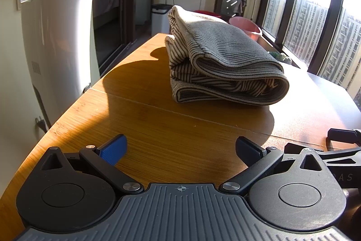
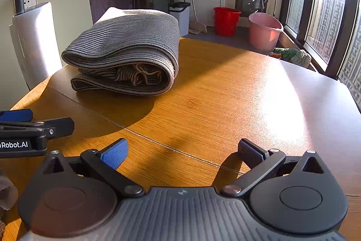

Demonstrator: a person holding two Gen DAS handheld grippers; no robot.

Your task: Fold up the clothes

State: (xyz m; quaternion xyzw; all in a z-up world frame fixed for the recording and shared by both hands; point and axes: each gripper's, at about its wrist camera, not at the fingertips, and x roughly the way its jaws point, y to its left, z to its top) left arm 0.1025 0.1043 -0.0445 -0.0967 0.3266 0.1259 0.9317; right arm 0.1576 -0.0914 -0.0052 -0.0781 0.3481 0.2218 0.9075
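Observation:
A striped beige-and-dark garment (image 1: 221, 60) lies folded into a thick bundle on the wooden table (image 1: 180, 128); it also shows in the right wrist view (image 2: 126, 53). My left gripper (image 1: 180, 149) is open and empty, low over the table, well short of the garment. My right gripper (image 2: 181, 151) is open and empty, near the table's front edge, to the right of the garment. The left gripper (image 2: 31, 125) shows at the left edge of the right wrist view, and part of the right gripper (image 1: 338, 148) shows at the right edge of the left wrist view.
A white appliance (image 1: 58, 42) stands just beyond the table's left edge. On the floor behind are a white bin (image 2: 180, 15), a red bucket (image 2: 225, 19) and a pink bucket (image 2: 264, 31). Windows (image 2: 327, 10) line the right side.

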